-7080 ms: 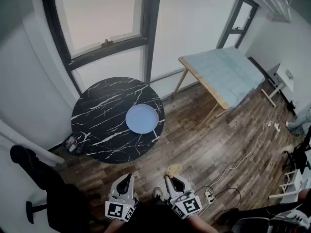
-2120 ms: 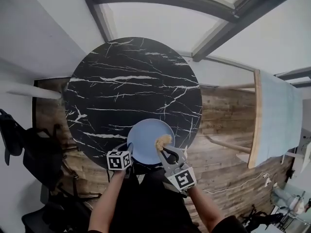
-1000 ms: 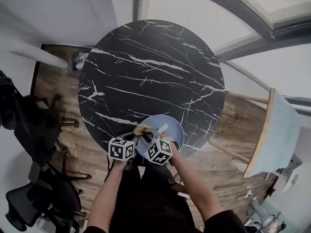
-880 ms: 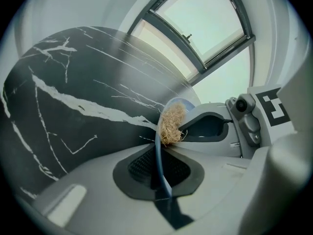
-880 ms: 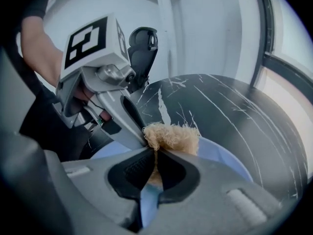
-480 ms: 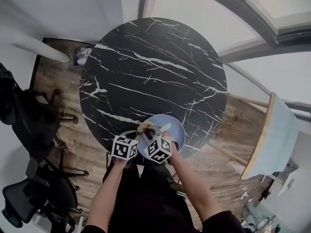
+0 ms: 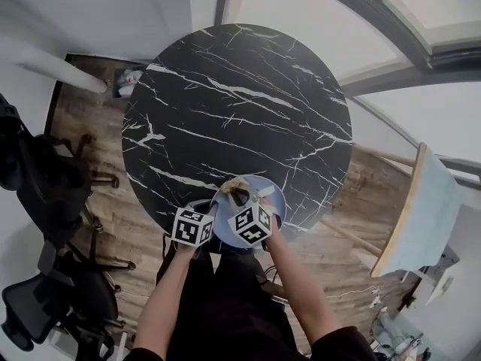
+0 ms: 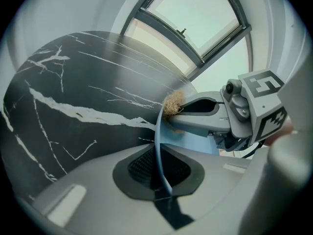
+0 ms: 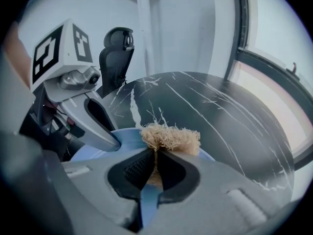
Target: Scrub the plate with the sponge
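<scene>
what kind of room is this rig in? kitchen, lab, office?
Probably an office or meeting room, not a kitchen: a round black marble-look table, a black office chair beside it, tall windows and a wood-plank floor.

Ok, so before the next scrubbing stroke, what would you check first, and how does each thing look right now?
1. Left tongs clamped on the plate rim: ok.
2. Right tongs pinching the sponge: ok.
3. Sponge touching the plate: ok, it sits at the rim.
4. Plate lying flat on the table: cannot tell.
5. Plate fully on the table, not overhanging the near edge: cannot tell, the tongs cover that part.
</scene>
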`<state>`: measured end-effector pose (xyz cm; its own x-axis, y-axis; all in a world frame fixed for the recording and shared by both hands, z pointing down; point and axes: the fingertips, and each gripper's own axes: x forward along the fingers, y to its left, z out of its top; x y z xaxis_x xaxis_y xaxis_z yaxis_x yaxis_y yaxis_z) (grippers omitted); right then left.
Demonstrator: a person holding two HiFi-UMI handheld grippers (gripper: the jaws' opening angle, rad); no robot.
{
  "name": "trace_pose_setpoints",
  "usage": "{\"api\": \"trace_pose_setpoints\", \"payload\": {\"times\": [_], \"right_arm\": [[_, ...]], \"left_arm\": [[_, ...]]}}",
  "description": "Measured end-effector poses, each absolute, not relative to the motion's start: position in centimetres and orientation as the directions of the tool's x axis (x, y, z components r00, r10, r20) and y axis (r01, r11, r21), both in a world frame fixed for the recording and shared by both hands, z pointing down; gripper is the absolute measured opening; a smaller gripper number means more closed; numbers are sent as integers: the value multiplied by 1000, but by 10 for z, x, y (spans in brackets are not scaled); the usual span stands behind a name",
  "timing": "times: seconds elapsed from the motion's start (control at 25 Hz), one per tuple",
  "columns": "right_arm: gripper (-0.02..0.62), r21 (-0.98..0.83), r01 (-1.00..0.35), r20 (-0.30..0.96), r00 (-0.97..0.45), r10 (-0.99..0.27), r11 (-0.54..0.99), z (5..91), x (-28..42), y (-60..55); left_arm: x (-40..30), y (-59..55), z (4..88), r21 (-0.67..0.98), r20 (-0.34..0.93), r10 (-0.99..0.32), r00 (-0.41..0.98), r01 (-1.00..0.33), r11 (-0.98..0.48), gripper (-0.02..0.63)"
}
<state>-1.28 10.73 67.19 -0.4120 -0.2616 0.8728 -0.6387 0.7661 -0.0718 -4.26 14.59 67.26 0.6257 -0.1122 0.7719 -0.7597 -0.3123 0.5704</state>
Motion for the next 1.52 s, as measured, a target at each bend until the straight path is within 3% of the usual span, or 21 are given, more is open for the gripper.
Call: {"api": "trace_pose_setpoints", "payload": {"times": [0.56, 1.04, 1.52], "right_arm": [[21, 131, -711, 943, -125, -307, 691, 676, 53, 92], [21, 301, -529, 954, 149, -262, 794, 683, 111, 125], [21, 232, -419, 948, 298, -109, 878, 685, 138, 183]], "left_arm": [[-42, 148, 673, 587, 766, -128, 630, -767, -259, 12], [-44, 147, 673, 586, 768, -161, 620, -782, -214, 12], [-46, 147, 673, 615, 756, -180, 629, -777, -131, 15]]}}
